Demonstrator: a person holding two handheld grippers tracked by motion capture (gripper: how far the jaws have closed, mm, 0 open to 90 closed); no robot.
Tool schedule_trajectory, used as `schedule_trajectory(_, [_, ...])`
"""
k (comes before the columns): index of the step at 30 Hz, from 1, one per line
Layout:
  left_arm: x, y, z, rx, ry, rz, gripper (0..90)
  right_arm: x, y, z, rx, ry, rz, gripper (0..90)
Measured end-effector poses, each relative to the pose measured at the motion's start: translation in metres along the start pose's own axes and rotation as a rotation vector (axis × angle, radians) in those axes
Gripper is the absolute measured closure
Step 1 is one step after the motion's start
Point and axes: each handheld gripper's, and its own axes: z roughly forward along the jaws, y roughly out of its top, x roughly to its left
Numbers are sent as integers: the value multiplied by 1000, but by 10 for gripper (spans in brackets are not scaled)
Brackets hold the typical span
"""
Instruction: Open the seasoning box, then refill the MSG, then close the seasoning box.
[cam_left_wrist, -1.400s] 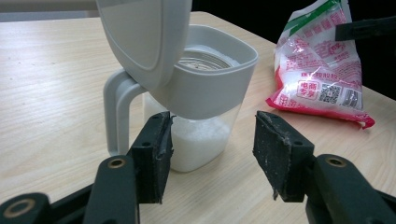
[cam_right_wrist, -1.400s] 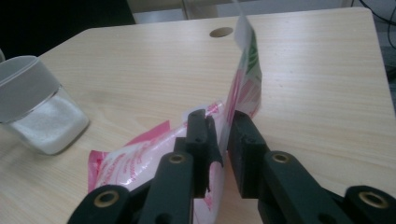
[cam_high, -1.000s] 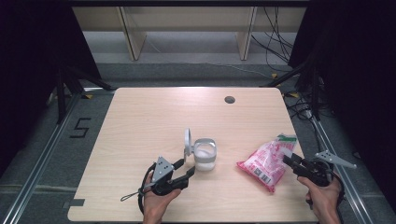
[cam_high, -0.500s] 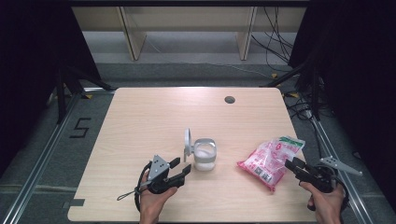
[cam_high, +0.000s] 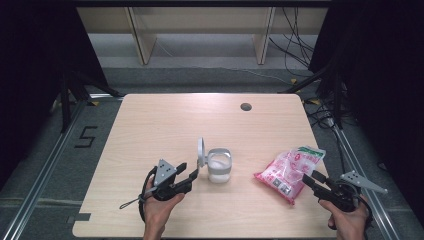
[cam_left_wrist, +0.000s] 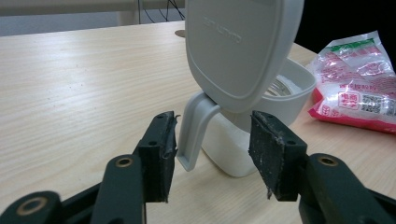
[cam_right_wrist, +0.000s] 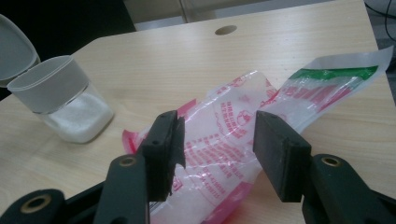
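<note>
A clear jar (cam_high: 220, 167) with a grey rim holds white powder; its grey lid (cam_high: 200, 151) stands flipped up on the left side. My left gripper (cam_high: 189, 170) is open just left of the jar. The lid's hinge tab (cam_left_wrist: 194, 130) sits between its jaws, close to the left pad, and the jaws have closed a little around it. A pink and red plastic bag (cam_high: 289, 170) of white grains lies flat to the right. My right gripper (cam_high: 310, 178) is open at the bag's near end. Its jaws have just been opening, with the bag (cam_right_wrist: 233, 135) lying between them, unpressed.
The wooden table (cam_high: 150, 125) has a dark cable hole (cam_high: 245, 106) at the back right. Shelf legs and loose cables lie on the floor beyond the far edge. A cord trails from my left gripper toward the table's front edge.
The right jaws have spread apart and the bag's top end has settled flatter, out to the right. The right hand has eased slightly toward the person. The left hand has hardly moved.
</note>
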Motion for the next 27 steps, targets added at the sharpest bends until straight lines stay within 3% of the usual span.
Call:
schedule_trajectory(3, [2,5,-1,-11,-1,-8,522,7,-1,-2,7,19,16,512])
schedule_trajectory(4, [3,6,-2,-11,-4,-3,530,8,-2,-2,20,4,-2,512])
schedule_trajectory(8, [4,13,0,-11,8,-4,555,12,-3,-2,12,28,-31,507])
schedule_trajectory(10, [6,15,2,-9,1,26,592,14,-4,-4,12,17,-54,504])
schedule_trajectory(11, [6,16,2,-10,5,26,609,18,-5,-6,35,21,-15,504])
schedule_trajectory(12, [7,17,2,-7,5,34,625,17,-5,-5,16,22,-49,504])
schedule_trajectory(13, [8,18,3,-2,2,44,647,21,-6,-6,16,28,-17,503])
schedule_trajectory(15, [9,20,4,0,1,59,686,22,-7,-6,12,49,-45,497])
schedule_trajectory(17, [9,23,5,6,3,74,723,23,-8,-7,19,34,-74,494])
schedule_trajectory(19, [9,24,5,8,6,88,756,28,-10,-8,32,44,-54,489])
schedule_trajectory(21, [10,24,7,-4,-12,88,763,28,-11,-8,24,36,-96,484])
schedule_trajectory(22, [10,23,8,-2,-19,72,775,32,-11,-10,53,47,-70,478])
schedule_trajectory(23, [10,23,9,6,-29,86,791,31,-12,-9,56,43,-98,472])
schedule_trajectory(24, [10,22,10,0,-33,77,801,34,-12,-10,64,73,-67,471])
schedule_trajectory(25, [11,22,10,-2,-28,94,807,36,-14,-9,50,65,-65,469])
schedule_trajectory(27, [10,22,9,-6,-23,91,823,38,-14,-10,69,73,-63,465])
